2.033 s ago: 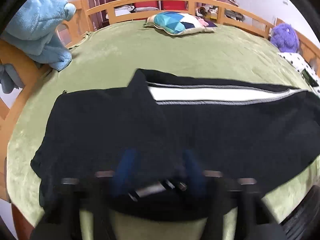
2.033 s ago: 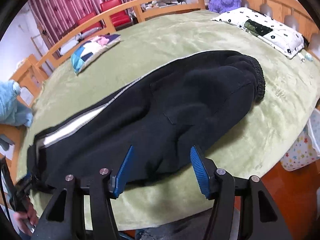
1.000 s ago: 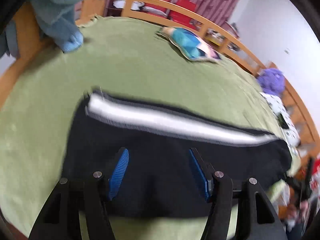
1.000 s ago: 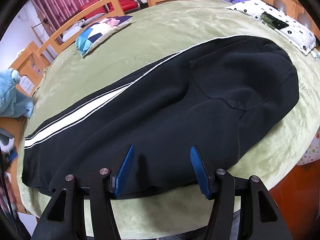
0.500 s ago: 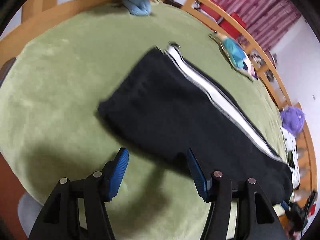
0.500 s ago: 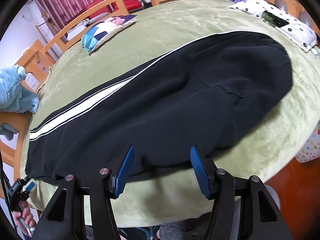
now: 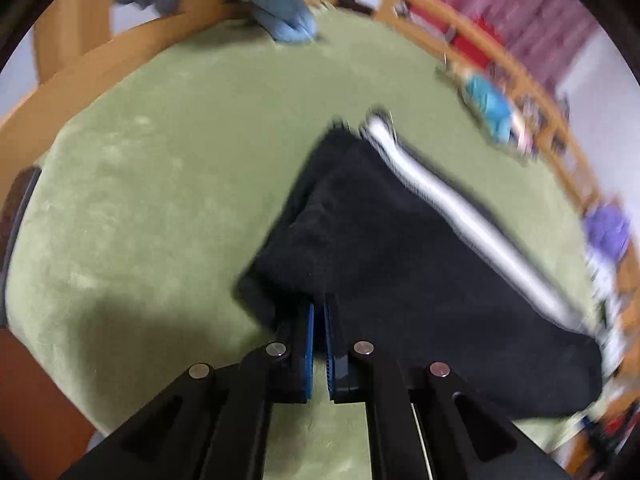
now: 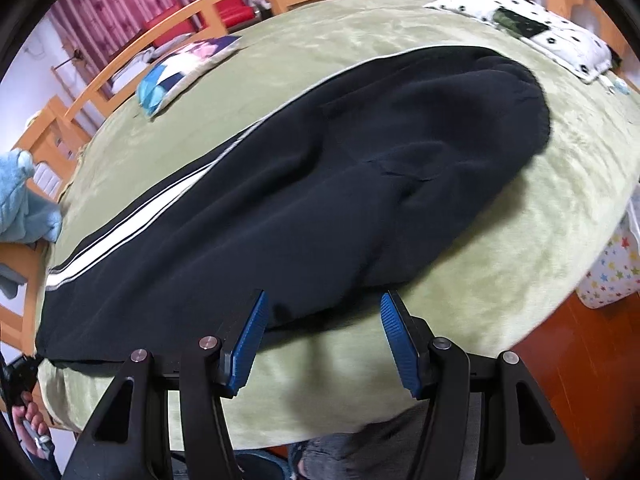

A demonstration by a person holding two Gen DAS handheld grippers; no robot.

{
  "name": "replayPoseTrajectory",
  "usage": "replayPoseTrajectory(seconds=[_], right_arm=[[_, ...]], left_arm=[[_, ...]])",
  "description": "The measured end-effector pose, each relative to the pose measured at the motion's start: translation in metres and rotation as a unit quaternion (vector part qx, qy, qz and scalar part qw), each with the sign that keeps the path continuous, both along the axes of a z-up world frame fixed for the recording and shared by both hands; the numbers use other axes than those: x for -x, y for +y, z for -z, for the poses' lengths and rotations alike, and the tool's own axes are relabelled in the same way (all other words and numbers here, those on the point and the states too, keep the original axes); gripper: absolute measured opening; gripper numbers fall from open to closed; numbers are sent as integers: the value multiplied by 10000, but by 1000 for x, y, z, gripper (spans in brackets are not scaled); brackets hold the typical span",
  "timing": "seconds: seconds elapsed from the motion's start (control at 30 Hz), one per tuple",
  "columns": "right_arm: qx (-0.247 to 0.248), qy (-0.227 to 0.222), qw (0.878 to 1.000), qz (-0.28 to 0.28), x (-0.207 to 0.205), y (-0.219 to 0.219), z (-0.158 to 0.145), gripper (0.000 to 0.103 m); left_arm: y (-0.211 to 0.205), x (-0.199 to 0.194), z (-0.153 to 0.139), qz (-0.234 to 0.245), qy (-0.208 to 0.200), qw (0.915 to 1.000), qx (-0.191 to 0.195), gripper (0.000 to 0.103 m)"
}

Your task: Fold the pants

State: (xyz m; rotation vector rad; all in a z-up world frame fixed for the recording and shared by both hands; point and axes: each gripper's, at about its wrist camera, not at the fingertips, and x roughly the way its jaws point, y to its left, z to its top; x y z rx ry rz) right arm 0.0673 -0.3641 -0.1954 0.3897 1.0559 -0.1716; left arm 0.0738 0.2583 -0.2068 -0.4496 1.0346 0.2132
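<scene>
Black pants (image 7: 400, 260) with a white side stripe (image 7: 460, 208) lie flat along the green bed cover (image 7: 160, 200). My left gripper (image 7: 318, 312) sits at the near corner of the leg end. Its jaws are closing, the blue pads almost together with the black hem between their tips. In the right wrist view the pants (image 8: 320, 184) stretch from the leg end at the left to the waistband at the right. My right gripper (image 8: 322, 320) hovers open over the pants' near edge around the seat. Its pads are not touching the cloth.
A light blue cloth (image 8: 20, 200) hangs over the wooden bed rail (image 8: 132, 52) at the left. A patterned pillow (image 8: 188, 68) and a polka-dot pillow (image 8: 540, 28) lie on the far side. A person's hand (image 8: 28, 412) shows at the bottom left. Orange floor (image 8: 580, 360) is at the right.
The left gripper swung round and came down to the near corner of the leg end, and its wide-open jaws closed there. The right gripper shifted slightly along the near edge and stayed open.
</scene>
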Motion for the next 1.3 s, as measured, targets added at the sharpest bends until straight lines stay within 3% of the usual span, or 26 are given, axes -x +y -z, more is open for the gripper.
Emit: replayPoseTrajectory(seconds=[0.07,0.1,0.2,0.33,0.5,0.6,0.8,0.83,0.87,0.9,0.97,1.07,1.13,1.17,1.2,1.23,1.27,1.3], right_arm=[[2,-8,9999,160,6,-20,0,58],[23,-26,9997,253,9,-30,1,58],[21,-129,9984,555,21,-63,3,65],[-197,-273,9940,1039,21,-116,10,67],[-1114,-785,9805,1419,-10,-180,22,67],[-1651,-1050,9682,1558,-29,-206,32,77],[-2976,-1160,9289,1873,-90,-248,79,78],[-3146,-1125,9205,2026,-98,-252,86,76],[-3220,-1194,9118,2251,-102,-256,87,54],[-3092,-1216,9123,2393,-106,-259,81,32],[-2398,-1415,9424,1855,-122,-259,42,20],[-1536,-2166,9610,777,-122,-245,-27,17],[-1060,-2214,9686,392,-119,-243,-41,21],[-985,-1976,9747,337,-120,-247,-33,35],[-951,-1508,9830,445,-123,-256,-14,61],[-781,-1026,9887,758,-121,-264,7,68],[-576,-568,9918,986,-116,-270,27,64],[-512,-216,9930,1039,-111,-274,44,52]], left_arm=[[-18,4,1,131,323,9981,-500,24],[-25,7,-1,181,303,9978,-561,35],[-43,14,-8,349,137,9987,-341,61],[-74,9,-15,520,-19,9984,-230,62],[-110,-6,-24,686,-44,9975,-165,62],[-126,-16,-33,756,-160,9966,-300,62],[-150,-47,-40,810,-210,9955,-453,63],[-154,-52,-40,829,-194,9955,-422,63],[-157,-56,-40,836,-170,9956,-395,63],[-160,-58,-40,842,-153,9956,-383,63],[-167,-60,-44,916,-188,9948,-396,63],[-174,-59,-48,978,-234,9933,-572,64],[-175,-57,-47,1015,-225,9931,-534,64],[-175,-56,-46,1037,-231,9931,-490,64],[-175,-56,-44,1046,-219,9932,-471,64],[-175,-55,-42,1060,-183,9931,-460,64],[-176,-56,-40,1078,-144,9930,-450,64],[-176,-56,-38,1105,-114,9929,-422,64]])
